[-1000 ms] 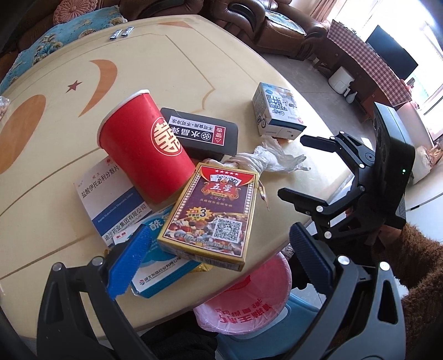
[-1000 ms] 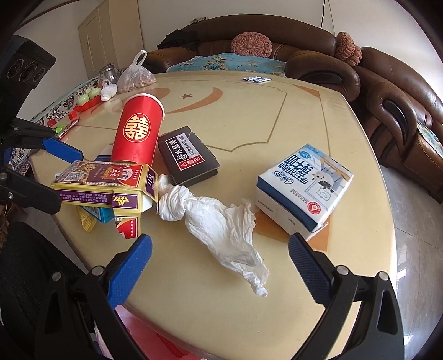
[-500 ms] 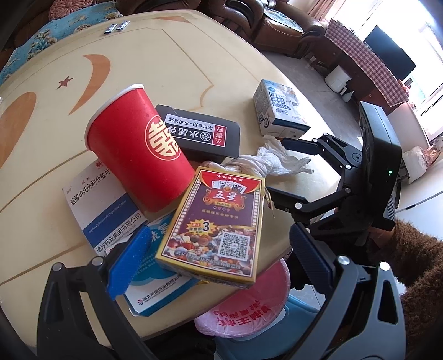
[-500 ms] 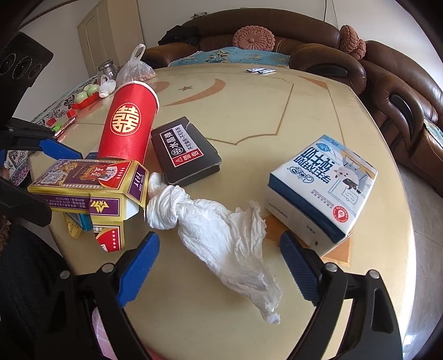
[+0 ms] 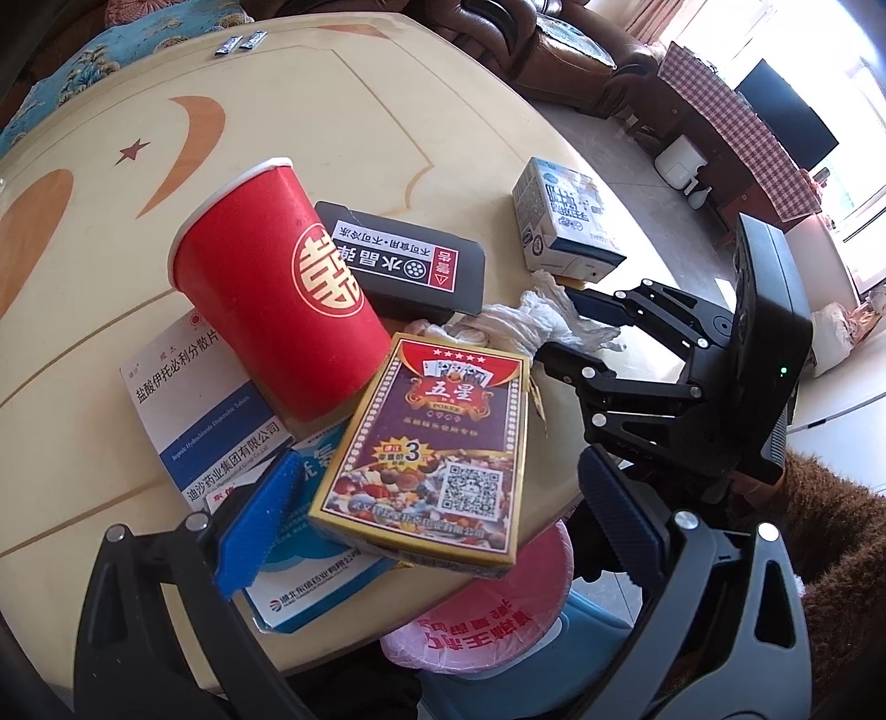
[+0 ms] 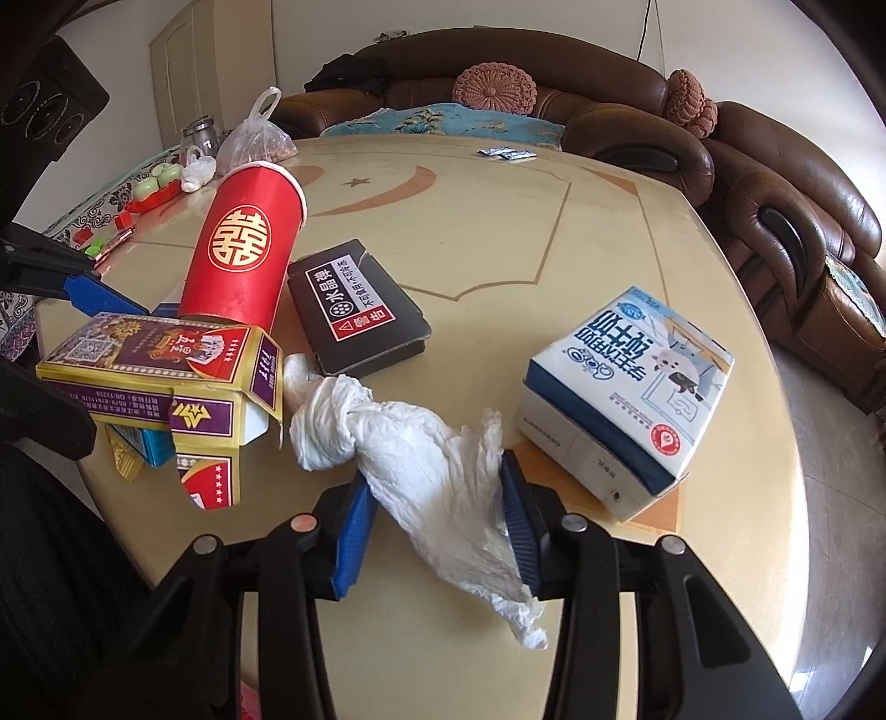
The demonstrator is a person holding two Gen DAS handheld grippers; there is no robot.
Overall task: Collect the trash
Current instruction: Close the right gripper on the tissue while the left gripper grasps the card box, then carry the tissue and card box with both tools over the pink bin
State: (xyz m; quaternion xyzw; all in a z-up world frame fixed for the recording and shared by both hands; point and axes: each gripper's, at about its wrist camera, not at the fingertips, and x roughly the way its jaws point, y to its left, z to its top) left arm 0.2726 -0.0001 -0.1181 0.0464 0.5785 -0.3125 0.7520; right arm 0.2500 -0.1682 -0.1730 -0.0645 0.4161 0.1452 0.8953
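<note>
Progress is at an early stage, by my reading. The right gripper (image 6: 437,526) has just been closing around the crumpled white tissue (image 6: 421,443), low in the centre of the right wrist view; both blue pads (image 6: 354,531) now appear to press the paper's sides, so I judge it gripped, though it lies on the table (image 6: 498,232) and is not yet lifted. The left gripper (image 5: 432,515) stands with jaws apart at the bottom of the left wrist view. The playing-card box (image 5: 432,448) lies between its pads (image 5: 260,515) and neither pad visibly touches it.

A bin lined with a pink bag (image 5: 487,615) shows at the bottom centre of the left view, below the table edge. Whether anything has gone into it I cannot tell. Every loose item seen is still on the table, so nearly all the collecting remains.

Count on the table:
- one tissue
- one red paper cup (image 5: 277,288), left of centre
- one playing-card box, flaps torn open
- one black box (image 5: 404,266), centre
- one white and blue carton (image 5: 559,221), upper right
- two medicine boxes (image 5: 205,399), lower left, partly under the cup and card box
- two small sachets (image 5: 238,43), top edge
</note>
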